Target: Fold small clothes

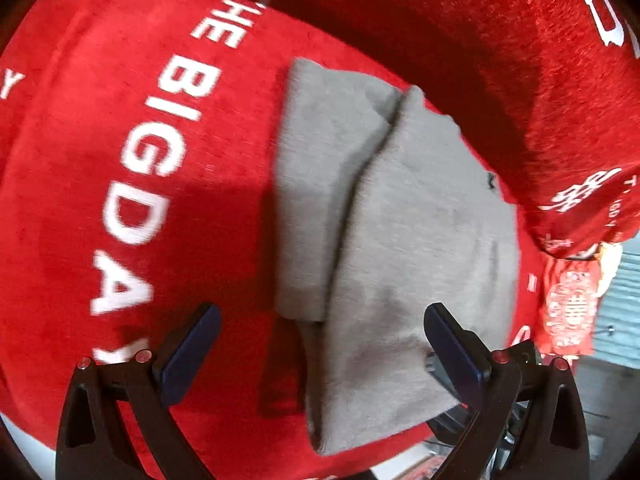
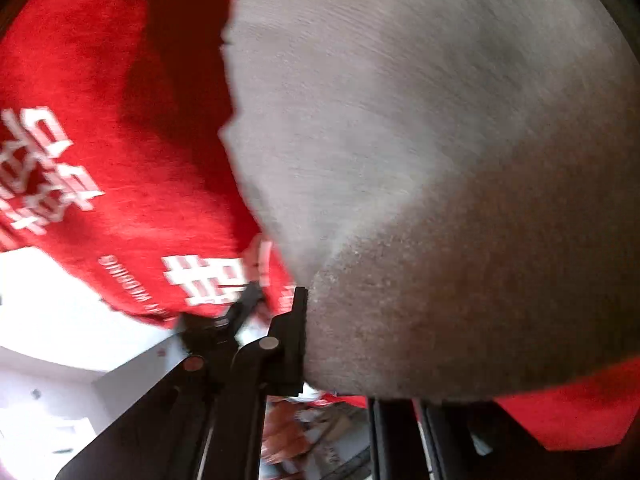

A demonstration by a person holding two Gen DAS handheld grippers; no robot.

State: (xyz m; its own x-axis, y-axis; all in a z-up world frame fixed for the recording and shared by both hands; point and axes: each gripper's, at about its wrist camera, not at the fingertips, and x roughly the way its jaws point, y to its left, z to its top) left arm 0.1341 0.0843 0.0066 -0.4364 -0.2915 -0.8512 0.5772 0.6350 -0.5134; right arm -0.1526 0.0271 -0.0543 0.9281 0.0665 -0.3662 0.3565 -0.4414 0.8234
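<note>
Grey garment (image 1: pixel 384 216) lies on a red cloth (image 1: pixel 100 160) with white lettering that covers the support; whether that is a counter or a bed cannot be told. Garment is partly folded: one layer overlaps another along a seam that runs from the far end toward the camera. Its long axis runs the same way, roughly away from the left gripper (image 1: pixel 322 344).

Left gripper: jaws spread wide, nothing between the pads, angled down over the near end of the garment. The near edge lies between and just ahead of the jaws, the right-hand pad over grey cloth, the left-hand pad over red cloth.

Right gripper (image 2: pixel 298 312): jaws pressed together. Grey cloth bunches right at the tips and fans out from there, so it reads as a pinch on a garment edge; the contact itself is blurred.

Judgement: the right gripper already has the garment, the left is the free one and is placed to take the near edge for the next fold.

Count: one grey garment, one red cloth, two grippers. A small red packet (image 1: pixel 568 308) hangs at the cloth's edge in the left view.
</note>
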